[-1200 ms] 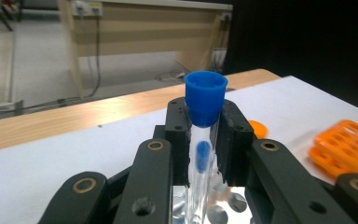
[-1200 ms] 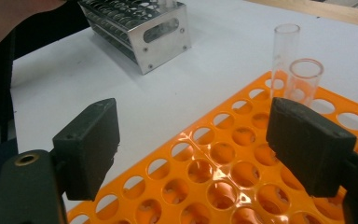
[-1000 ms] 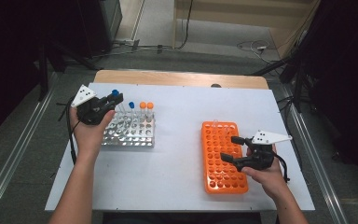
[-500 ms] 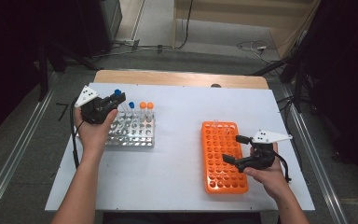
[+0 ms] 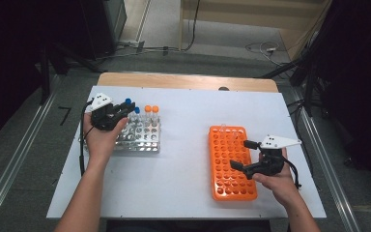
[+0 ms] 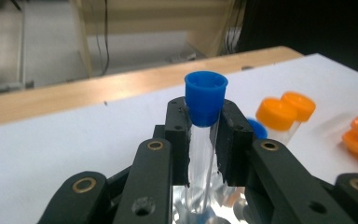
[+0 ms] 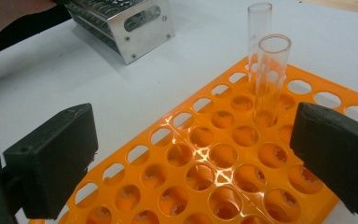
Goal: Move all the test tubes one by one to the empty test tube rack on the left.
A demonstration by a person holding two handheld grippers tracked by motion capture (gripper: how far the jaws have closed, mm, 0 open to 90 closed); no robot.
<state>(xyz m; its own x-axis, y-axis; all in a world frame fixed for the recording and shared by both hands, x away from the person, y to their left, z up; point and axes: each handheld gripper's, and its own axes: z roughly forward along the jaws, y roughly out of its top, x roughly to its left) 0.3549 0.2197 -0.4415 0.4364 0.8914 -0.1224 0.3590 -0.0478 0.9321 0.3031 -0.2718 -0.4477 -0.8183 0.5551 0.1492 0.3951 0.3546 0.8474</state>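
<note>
Hovering over the near end of the orange rack at the right, the right gripper has just spread its jaws wide with nothing between them, two uncapped glass tubes standing beyond in the rack's far holes. Farther off at the left, the left gripper is clamped on a blue-capped tube above the metal rack; the tube's lower end is cut off behind the jaws, so whether it sits in a hole is unclear.

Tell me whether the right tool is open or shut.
Open. The right tool has just been opening; its jaws stand wide apart above the orange rack, nothing between them, two uncapped glass tubes standing beyond.
</note>
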